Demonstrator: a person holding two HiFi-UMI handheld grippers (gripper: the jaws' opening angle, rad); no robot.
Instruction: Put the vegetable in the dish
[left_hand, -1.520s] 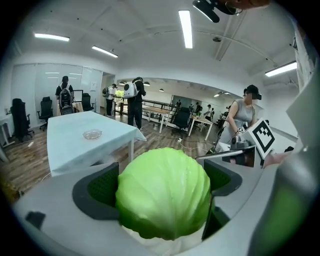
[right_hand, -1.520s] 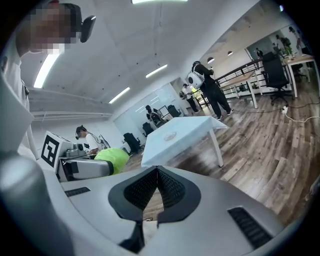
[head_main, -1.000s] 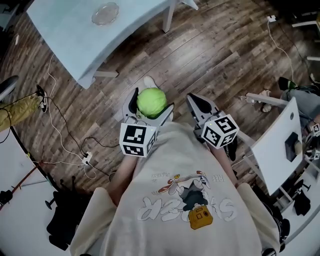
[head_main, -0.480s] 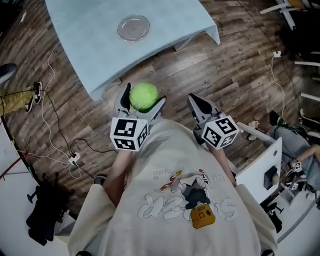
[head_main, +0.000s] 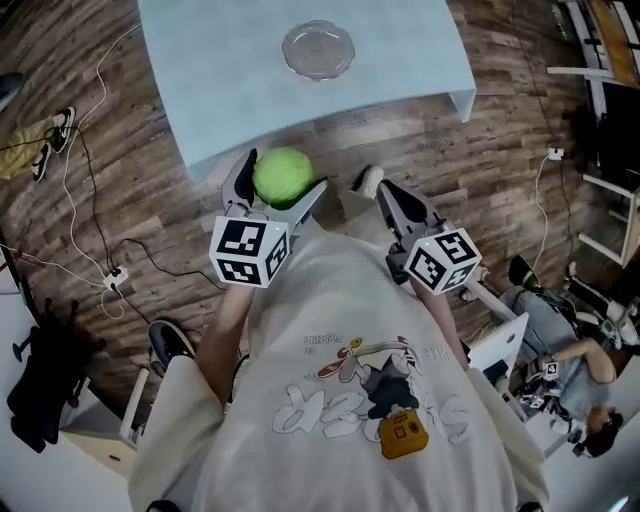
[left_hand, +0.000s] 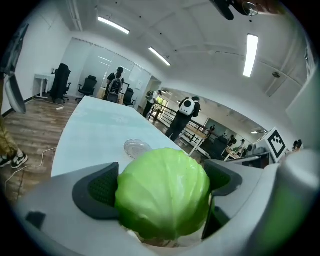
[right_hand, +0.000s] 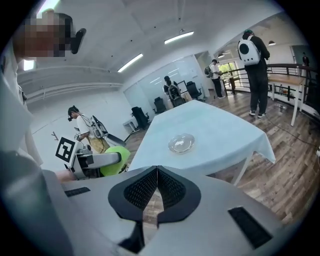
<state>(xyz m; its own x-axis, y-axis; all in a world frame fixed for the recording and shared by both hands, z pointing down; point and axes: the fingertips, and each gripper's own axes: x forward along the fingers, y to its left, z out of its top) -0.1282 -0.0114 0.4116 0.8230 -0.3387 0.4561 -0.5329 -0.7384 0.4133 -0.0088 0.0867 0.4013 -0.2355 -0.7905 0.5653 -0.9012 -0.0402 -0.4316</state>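
Left gripper (head_main: 281, 195) jaws pinch a round, likely smooth-leaved cabbage (head_main: 283, 175) by its sides, short of the tabletop (head_main: 220, 80) edge; right gripper (head_main: 392, 205) jaws pressed together.

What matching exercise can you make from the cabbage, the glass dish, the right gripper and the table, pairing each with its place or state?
Things:
1. cabbage
2. glass dish
3. right gripper
4. table

Place or state:
A. shut, nothing in it
B. pale blue on top
C. clamped in the left gripper
D. empty, lying on the table

Pairs: 1-C, 2-D, 3-A, 4-B
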